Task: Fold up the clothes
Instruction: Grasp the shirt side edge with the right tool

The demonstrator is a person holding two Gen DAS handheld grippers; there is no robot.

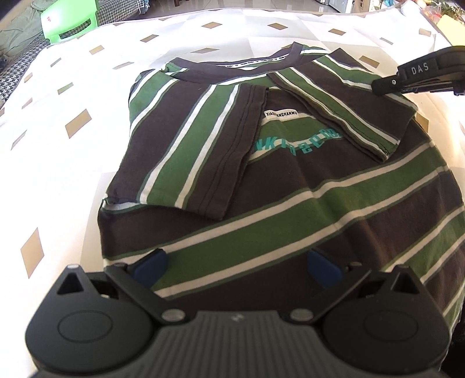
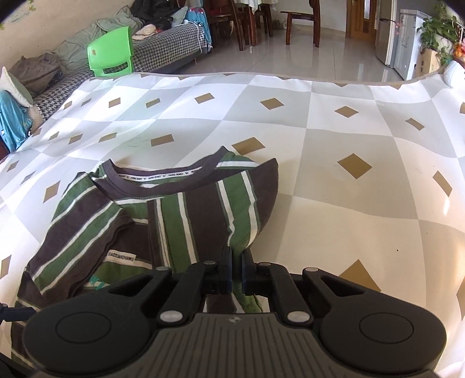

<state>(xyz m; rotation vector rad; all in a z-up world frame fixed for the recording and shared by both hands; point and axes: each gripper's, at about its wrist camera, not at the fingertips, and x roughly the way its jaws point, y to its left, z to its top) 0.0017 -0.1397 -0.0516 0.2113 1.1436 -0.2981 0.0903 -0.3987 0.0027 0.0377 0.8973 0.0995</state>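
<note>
A brown T-shirt with green and white stripes (image 1: 261, 203) lies on the diamond-patterned tablecloth (image 1: 58, 145), collar at the far end. Both sleeves are folded in over the chest. My left gripper (image 1: 237, 267) hovers over the shirt's lower part, open, blue pads (image 1: 151, 266) wide apart with nothing pinched between them. My right gripper (image 2: 237, 261) is shut on a bunched fold of the shirt (image 2: 203, 209) at its right side near the folded sleeve. In the left wrist view the right gripper (image 1: 380, 84) reaches in from the right edge.
A green plastic chair (image 2: 112, 52) stands beyond the table's far left corner, beside a houndstooth sofa (image 2: 162, 49) piled with clothes. Wooden chairs (image 2: 302, 20) and potted plants (image 2: 436, 32) are farther back. The tablecloth (image 2: 348, 174) spreads wide to the right of the shirt.
</note>
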